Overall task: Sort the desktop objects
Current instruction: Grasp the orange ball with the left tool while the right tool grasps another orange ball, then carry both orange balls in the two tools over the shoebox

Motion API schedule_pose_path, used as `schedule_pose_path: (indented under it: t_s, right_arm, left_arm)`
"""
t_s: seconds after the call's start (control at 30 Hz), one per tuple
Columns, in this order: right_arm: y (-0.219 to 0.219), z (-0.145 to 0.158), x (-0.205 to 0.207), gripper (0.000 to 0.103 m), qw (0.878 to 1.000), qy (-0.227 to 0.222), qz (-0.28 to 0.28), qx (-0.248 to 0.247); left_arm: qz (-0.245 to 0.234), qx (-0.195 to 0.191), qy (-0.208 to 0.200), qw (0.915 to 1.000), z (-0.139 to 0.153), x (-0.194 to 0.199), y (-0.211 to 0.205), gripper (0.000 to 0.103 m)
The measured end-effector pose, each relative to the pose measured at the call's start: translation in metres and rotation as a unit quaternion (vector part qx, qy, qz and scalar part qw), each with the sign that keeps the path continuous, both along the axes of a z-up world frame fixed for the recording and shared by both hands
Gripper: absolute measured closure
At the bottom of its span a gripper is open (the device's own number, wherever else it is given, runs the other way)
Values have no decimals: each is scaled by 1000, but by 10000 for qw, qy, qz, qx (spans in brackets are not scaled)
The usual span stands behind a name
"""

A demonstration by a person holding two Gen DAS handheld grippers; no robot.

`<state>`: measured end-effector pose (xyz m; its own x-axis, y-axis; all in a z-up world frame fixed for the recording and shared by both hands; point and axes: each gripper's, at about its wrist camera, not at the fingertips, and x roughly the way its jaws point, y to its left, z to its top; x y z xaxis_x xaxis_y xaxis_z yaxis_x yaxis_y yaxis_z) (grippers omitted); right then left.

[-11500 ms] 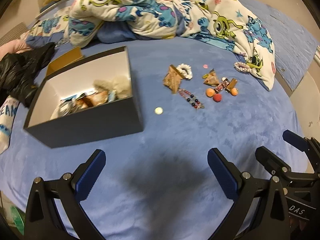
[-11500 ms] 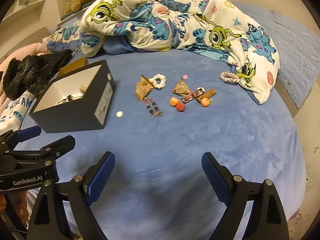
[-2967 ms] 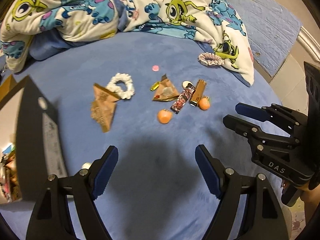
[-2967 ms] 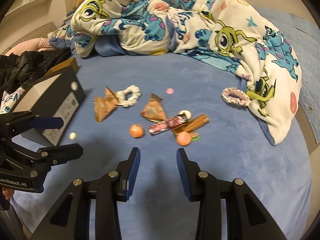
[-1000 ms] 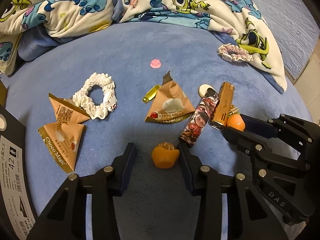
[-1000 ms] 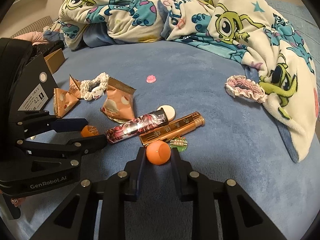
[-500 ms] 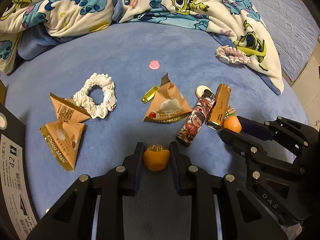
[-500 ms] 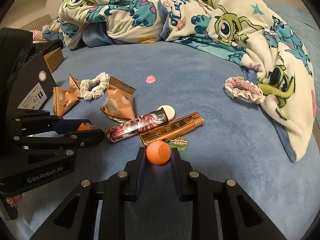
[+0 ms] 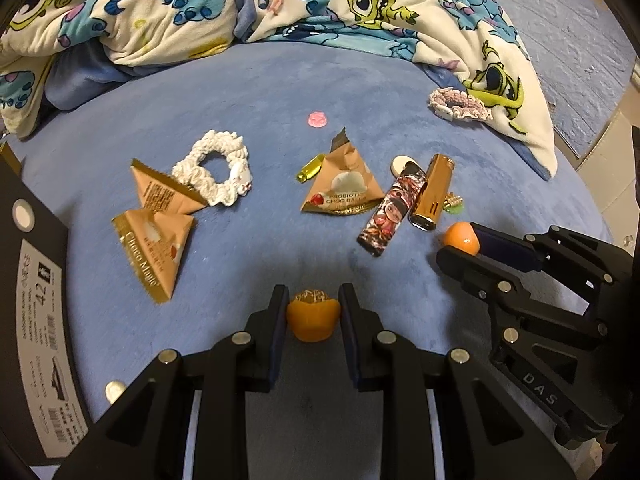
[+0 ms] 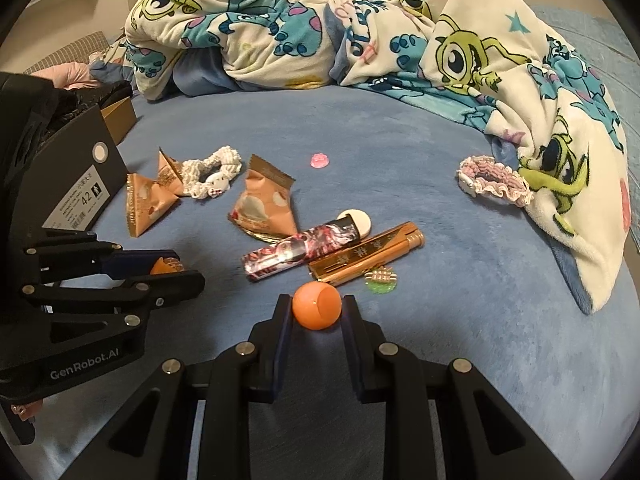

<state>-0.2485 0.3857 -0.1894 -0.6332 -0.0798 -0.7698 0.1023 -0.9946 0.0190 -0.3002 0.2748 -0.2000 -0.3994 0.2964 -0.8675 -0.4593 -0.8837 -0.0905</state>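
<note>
Left wrist view, orange cake point(image 9: 313, 318) now clamped, lifted

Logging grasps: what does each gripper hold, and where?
Left gripper: orange cake, by its sides. Right gripper: orange ball, by its sides.

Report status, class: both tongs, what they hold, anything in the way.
Left tongs shut on orange cupcake-shaped piece. Right tongs shut on smooth orange ball. Black shoebox waits at left; snack packets lie between.

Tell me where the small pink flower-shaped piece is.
In both views the pink piece lies alone on the blue bedspread, beyond the snack packet, towards the cartoon blanket.
</note>
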Motion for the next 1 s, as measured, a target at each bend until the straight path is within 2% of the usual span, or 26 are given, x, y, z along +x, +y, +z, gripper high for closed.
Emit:
schedule_pose_path:
  t_s: [0.3,1.0]
  right_arm:
    - [-9,12,14,78,10000,1,4,-17]
    - [-55,62,53,78,9998,140,146,31]
  left_arm:
    - [62,-5,-22,10000,15,17,-20,77]
    - [395,267,49,9989,76,63,-83,77]
